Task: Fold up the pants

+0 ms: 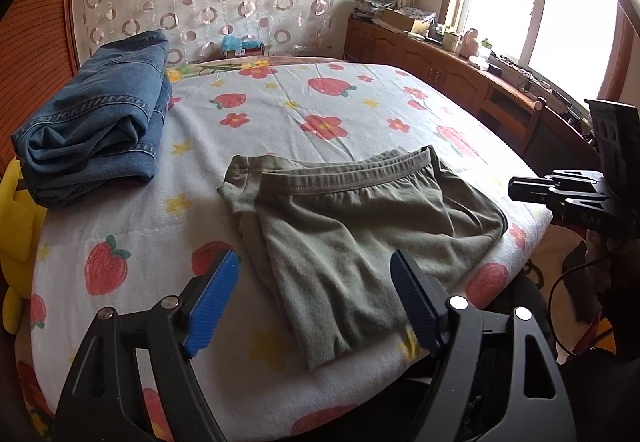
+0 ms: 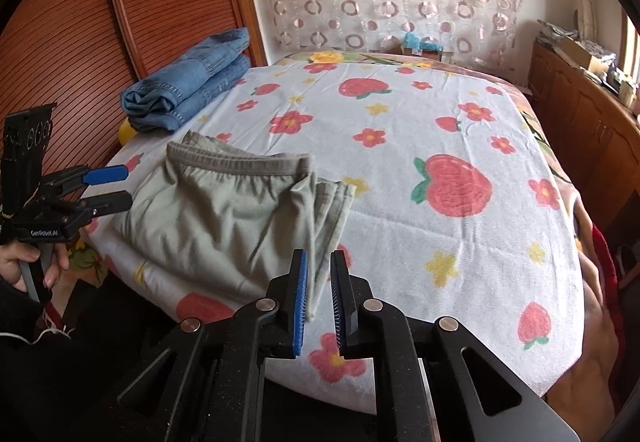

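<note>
Olive-grey pants [image 1: 352, 210] [image 2: 216, 210] lie folded on the near edge of the bed, waistband away from me. My left gripper [image 1: 316, 258] stands open wide above the folded lower end of the pants, with its blue pads [image 1: 212, 306] on either side and clear of the cloth. It also shows at the left of the right wrist view as the left gripper [image 2: 120, 186], held by a hand [image 2: 24, 262]. My right gripper [image 2: 320, 256] has its jaws a narrow gap apart at the pants' right-hand corner; the cloth edge lies by one pad, unpinched. The right gripper [image 1: 516, 190] also shows in the left wrist view.
Folded blue jeans [image 1: 96, 122] [image 2: 188, 90] sit at the bed's far left on the strawberry-print sheet [image 1: 320, 102] [image 2: 440, 114]. A yellow soft thing [image 1: 16, 210] lies beside them. A wooden cabinet [image 1: 440, 58] [image 2: 580, 114] runs along the right under the window.
</note>
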